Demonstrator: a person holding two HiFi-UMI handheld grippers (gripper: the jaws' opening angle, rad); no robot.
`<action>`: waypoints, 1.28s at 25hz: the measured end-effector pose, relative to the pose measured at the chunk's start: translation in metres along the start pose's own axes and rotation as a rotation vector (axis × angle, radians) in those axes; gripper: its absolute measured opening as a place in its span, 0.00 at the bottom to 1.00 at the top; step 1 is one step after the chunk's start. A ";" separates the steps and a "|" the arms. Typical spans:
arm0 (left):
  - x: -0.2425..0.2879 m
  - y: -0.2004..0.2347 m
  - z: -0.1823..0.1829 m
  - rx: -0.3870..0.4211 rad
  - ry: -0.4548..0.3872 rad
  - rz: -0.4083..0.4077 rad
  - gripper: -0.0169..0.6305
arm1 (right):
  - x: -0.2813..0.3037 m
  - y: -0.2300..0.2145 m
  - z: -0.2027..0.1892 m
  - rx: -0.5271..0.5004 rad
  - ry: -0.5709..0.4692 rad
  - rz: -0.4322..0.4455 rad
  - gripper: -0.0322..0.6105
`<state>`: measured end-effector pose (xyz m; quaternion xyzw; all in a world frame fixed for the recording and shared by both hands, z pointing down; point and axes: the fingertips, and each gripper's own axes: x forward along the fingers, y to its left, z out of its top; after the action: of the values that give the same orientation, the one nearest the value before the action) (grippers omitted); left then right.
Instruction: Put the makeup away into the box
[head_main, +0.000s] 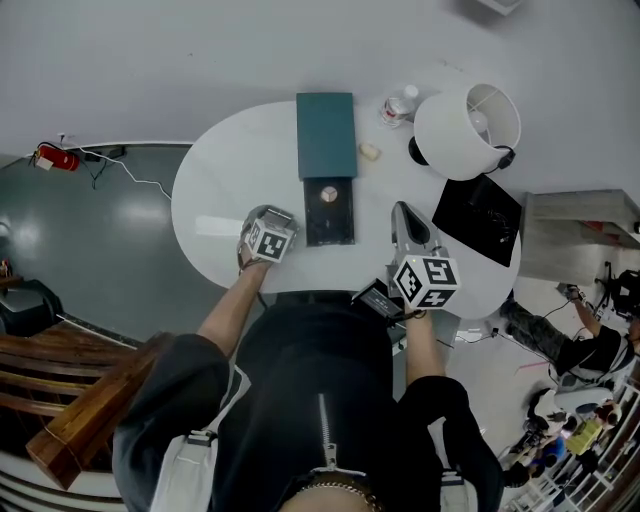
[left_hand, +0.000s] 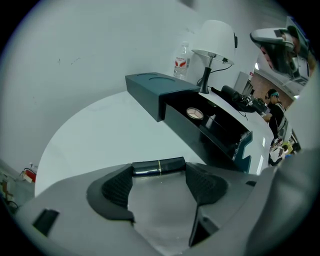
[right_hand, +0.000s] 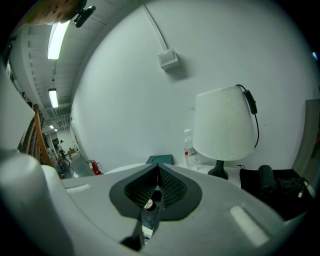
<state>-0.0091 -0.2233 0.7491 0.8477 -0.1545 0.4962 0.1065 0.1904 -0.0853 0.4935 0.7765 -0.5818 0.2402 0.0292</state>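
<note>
A black makeup tube (left_hand: 157, 165) with a thin gold band lies flat on the white table (head_main: 215, 190). My left gripper (left_hand: 159, 176) stands open over it, one pad on each side of the tube and neither pressing on it. The teal box (head_main: 325, 135) is open just beyond, and its dark tray (head_main: 330, 228) holds a round compact (head_main: 328, 195). In the head view the left gripper (head_main: 266, 238) sits left of the tray, its jaws hidden under the marker cube. My right gripper (right_hand: 157, 172) hovers right of the tray, shut on a slim dark stick (right_hand: 149, 214) with a pale round end.
A white lamp (head_main: 467, 130) stands at the back right with a water bottle (head_main: 400, 105) beside it. A small cream object (head_main: 370, 151) lies right of the box. A black pouch (head_main: 480, 215) rests near the table's right edge.
</note>
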 end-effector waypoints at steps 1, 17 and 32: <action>0.001 0.000 0.001 -0.006 0.000 0.001 0.52 | 0.000 0.000 0.000 0.000 -0.001 -0.001 0.06; -0.013 0.001 0.014 0.031 -0.029 -0.003 0.52 | 0.002 0.002 -0.001 0.006 -0.010 0.003 0.06; -0.049 -0.030 0.063 0.240 -0.134 -0.094 0.52 | -0.005 -0.002 -0.001 0.014 -0.025 -0.007 0.06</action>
<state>0.0299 -0.2083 0.6746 0.8919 -0.0611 0.4478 0.0171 0.1908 -0.0801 0.4930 0.7817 -0.5777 0.2344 0.0172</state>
